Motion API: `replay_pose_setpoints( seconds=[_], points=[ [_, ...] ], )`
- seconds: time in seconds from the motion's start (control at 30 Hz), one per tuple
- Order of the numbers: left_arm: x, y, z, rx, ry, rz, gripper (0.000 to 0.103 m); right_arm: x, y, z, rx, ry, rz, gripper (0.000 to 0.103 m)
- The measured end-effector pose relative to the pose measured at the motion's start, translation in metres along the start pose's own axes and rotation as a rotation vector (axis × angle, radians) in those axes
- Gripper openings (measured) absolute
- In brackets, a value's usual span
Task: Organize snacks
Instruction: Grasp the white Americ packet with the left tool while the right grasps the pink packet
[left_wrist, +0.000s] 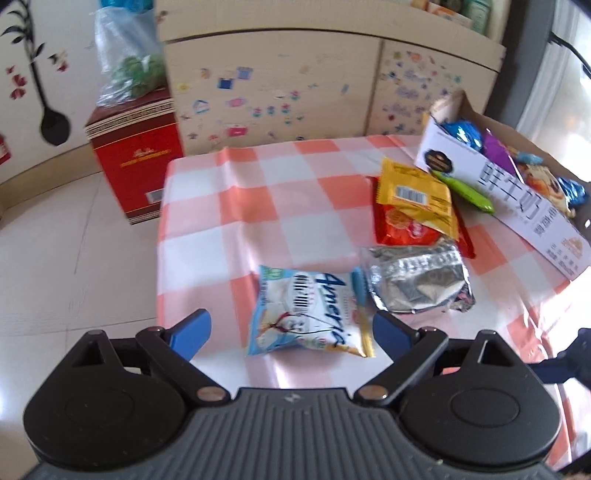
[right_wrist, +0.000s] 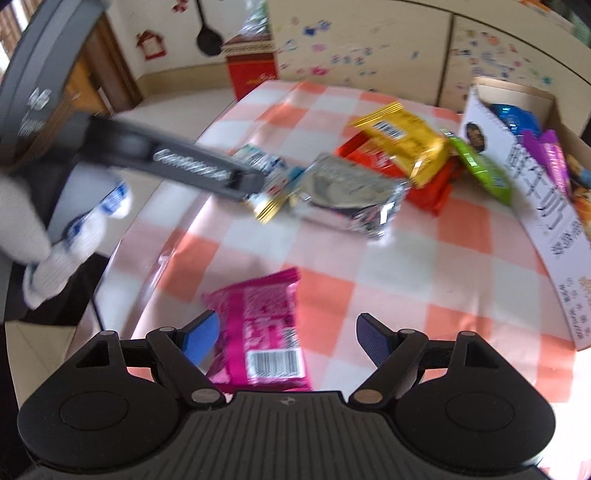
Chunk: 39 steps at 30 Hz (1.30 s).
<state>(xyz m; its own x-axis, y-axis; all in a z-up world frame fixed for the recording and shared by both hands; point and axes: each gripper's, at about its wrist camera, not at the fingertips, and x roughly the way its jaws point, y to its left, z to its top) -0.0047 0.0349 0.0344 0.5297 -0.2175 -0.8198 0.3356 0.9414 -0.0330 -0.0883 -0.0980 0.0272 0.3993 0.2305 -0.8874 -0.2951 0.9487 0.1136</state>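
Left gripper (left_wrist: 291, 328) gapes wide around a blue-white packet (left_wrist: 308, 314), seemingly untouched; silver pouch (left_wrist: 417, 282) beyond. Right gripper (right_wrist: 288, 336) open over pink packet (right_wrist: 264, 332) on checked cloth (left_wrist: 236, 206).

Red packet (left_wrist: 402, 225) half hidden under yellow packet (left_wrist: 417, 195); box (left_wrist: 532, 206) cropped.

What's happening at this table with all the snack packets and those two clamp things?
A person is sorting snacks with a handheld gripper in each hand. The left gripper, open, is lined up on a light blue packet; the right gripper, also open, is over a pink packet. Neither is gripped yet. Silver, yellow, red and green packets lie loose beside a partly filled cardboard box on the checked tablecloth.
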Motion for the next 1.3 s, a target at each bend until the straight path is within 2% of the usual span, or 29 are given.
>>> replay_pose_setpoints(
  seconds=[0.2,0.43,0.6,0.73,0.87,0.97,1.13,1.3],
  points=[
    [0.019,-0.011,-0.001,0.069,0.021,0.003,0.094,0.011,0.012,-0.003,-0.071,0.024,-0.02,0.086],
    [0.037,-0.011,0.001,0.066,0.045,0.01,0.095,0.019,0.013,-0.004,-0.092,0.022,-0.039,0.086],
    [0.041,-0.009,0.002,0.045,0.03,0.001,0.095,0.022,0.019,-0.005,-0.135,0.013,-0.054,0.086],
    [0.04,-0.011,0.0,0.047,0.02,0.002,0.095,0.018,0.02,-0.006,-0.144,-0.001,-0.068,0.077],
    [0.038,-0.011,0.0,0.047,0.013,-0.009,0.088,0.014,0.016,-0.004,-0.137,-0.012,-0.061,0.061],
    [0.034,-0.014,-0.002,0.063,0.002,-0.005,0.08,0.014,0.013,-0.003,-0.127,-0.015,-0.061,0.059],
    [0.03,-0.008,-0.003,0.035,-0.008,0.003,0.067,0.013,0.006,0.001,-0.098,-0.026,-0.06,0.059],
    [0.026,-0.008,-0.007,0.039,-0.009,0.012,0.064,0.012,0.0,0.004,-0.065,-0.035,-0.073,0.059]
  ],
)
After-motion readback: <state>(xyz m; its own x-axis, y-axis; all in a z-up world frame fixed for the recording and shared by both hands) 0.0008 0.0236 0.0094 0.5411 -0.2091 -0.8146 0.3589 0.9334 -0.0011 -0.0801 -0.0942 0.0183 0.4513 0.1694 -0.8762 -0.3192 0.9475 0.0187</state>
